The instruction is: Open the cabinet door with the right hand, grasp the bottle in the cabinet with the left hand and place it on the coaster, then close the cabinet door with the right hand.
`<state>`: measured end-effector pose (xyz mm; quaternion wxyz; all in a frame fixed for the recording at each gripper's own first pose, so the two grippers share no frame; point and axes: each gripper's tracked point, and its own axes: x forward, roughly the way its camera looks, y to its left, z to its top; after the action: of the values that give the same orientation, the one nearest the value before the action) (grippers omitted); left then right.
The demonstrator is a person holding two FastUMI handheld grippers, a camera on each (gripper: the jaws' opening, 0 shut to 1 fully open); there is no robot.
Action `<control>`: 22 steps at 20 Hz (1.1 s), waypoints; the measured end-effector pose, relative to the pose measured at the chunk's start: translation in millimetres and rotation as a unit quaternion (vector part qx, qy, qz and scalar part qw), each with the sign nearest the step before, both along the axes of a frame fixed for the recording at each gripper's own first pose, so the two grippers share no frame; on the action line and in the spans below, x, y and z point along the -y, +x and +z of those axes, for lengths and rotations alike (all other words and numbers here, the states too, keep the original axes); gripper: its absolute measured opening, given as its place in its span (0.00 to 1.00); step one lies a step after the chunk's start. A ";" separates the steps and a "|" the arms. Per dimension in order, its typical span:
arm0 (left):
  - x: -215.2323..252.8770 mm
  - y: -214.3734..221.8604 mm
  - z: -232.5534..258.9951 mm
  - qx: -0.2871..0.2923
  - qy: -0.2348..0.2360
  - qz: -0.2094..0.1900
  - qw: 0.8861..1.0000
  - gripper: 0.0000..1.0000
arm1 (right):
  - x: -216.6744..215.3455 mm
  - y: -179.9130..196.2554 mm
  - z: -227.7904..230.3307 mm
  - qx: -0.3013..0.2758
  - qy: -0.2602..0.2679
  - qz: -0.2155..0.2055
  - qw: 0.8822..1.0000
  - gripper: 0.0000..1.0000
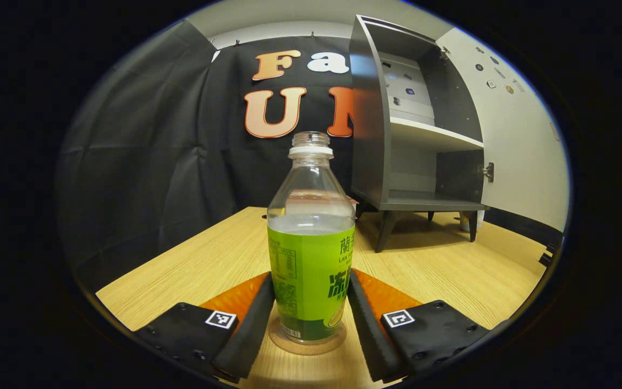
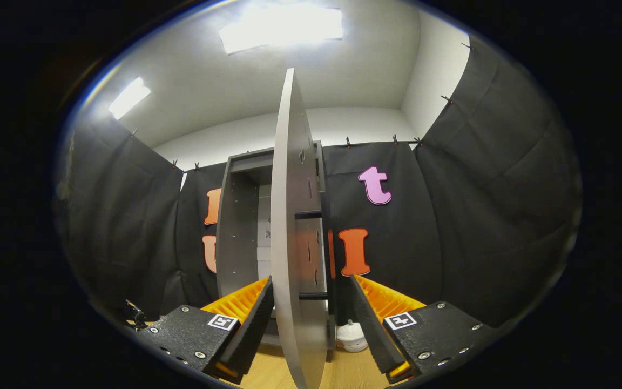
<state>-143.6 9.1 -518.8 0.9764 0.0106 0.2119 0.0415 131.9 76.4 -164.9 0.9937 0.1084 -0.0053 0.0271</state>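
Left gripper [image 1: 311,319] fingers flanked the bottle [image 1: 311,243], released, on its coaster [image 1: 306,344]; light, smooth plastic, uncapped. Right gripper [image 2: 311,324] straddled the cabinet door [image 2: 292,227] edge, unclenched.

Gripper [image 1: 311,324]: screwed plates; square tags

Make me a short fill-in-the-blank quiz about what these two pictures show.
1. The bottle stands on a round ____ on the table.
2. The bottle has no ____ on its neck.
3. The cabinet door stands ____.
4. The right tongs straddle the door's ____.

Missing words: coaster; cap; open; edge
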 end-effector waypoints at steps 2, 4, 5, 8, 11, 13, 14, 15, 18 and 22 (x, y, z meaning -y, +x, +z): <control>-3.5 -2.0 -0.4 -0.001 0.012 0.002 1.000 0.85 | 0.6 -0.8 -0.2 0.000 0.002 0.003 1.000 0.84; -3.2 -0.5 5.4 0.005 0.017 0.001 1.000 0.86 | 0.7 -2.1 -0.8 0.000 0.002 0.005 1.000 0.84; -4.3 0.5 8.4 0.006 0.020 0.001 1.000 0.86 | 0.0 -1.8 -0.7 -0.001 0.002 0.007 1.000 0.84; -5.1 2.0 20.3 0.018 0.033 0.005 0.999 0.93 | 0.3 -4.6 -0.2 -0.001 0.002 0.010 1.000 0.84; -2.8 3.1 31.2 0.026 0.052 0.000 0.998 0.92 | 0.5 -8.1 0.7 -0.001 0.009 0.017 1.000 0.84; -2.3 3.5 41.1 0.032 0.061 0.000 0.998 0.94 | 2.5 -11.9 3.4 0.003 0.015 0.020 1.000 0.84; -2.4 4.2 45.8 0.035 0.064 0.001 0.997 0.96 | 6.7 -15.0 5.2 0.007 0.014 0.016 1.000 0.84; -1.8 4.4 51.0 0.037 0.064 0.001 0.997 0.97 | 16.6 -16.8 7.7 0.011 0.013 0.002 1.000 0.84; -2.0 2.3 67.1 0.043 0.066 0.006 0.997 0.96 | 39.4 -26.5 10.8 0.015 0.016 -0.024 0.999 0.84; -3.2 0.6 102.5 0.057 0.072 0.012 0.996 0.96 | 52.3 -26.5 6.5 -0.001 0.041 -0.029 0.999 0.83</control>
<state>-143.0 12.3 -416.3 0.9829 0.0764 0.1527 0.0686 105.4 24.1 -158.4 0.9889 0.1484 -0.0090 -0.0023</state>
